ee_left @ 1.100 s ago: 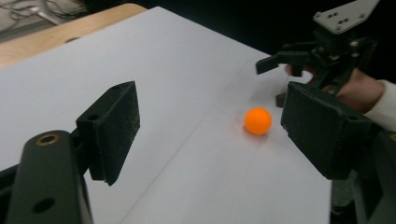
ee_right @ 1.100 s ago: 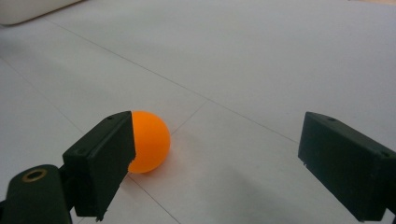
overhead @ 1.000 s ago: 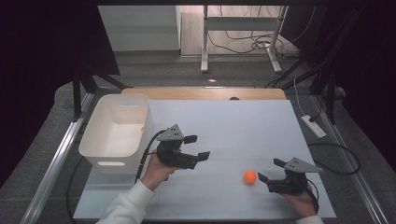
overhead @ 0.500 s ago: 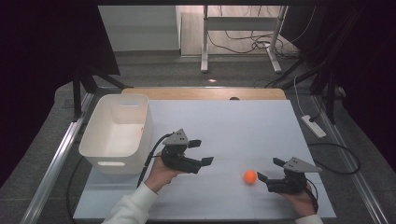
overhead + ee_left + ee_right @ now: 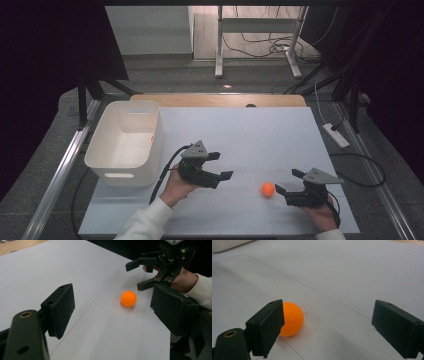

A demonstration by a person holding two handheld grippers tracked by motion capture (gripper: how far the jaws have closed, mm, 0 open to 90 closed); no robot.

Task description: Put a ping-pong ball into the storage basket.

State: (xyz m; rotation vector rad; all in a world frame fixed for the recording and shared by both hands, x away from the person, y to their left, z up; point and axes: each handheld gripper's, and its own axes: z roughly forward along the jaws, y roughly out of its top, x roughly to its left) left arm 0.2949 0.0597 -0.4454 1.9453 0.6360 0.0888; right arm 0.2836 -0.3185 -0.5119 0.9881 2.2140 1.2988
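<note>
A small orange ball rests on the white table sheet, toward the front right. My left gripper is held open a short way to the ball's left, its jaws pointing at it. In the left gripper view the ball lies beyond my left gripper, apart from both pads, with the right gripper behind it. My right gripper stands open just right of the ball. In the right gripper view the ball sits beside the left pad of my right gripper, partly hidden by it.
A white plastic bin stands at the table's left side, close behind the left hand. A wooden edge runs along the back. A power strip and cables lie off the right edge.
My left gripper has drifted a little to the right and toward the front, closer to the ball. The right gripper and the ball have stayed put.
</note>
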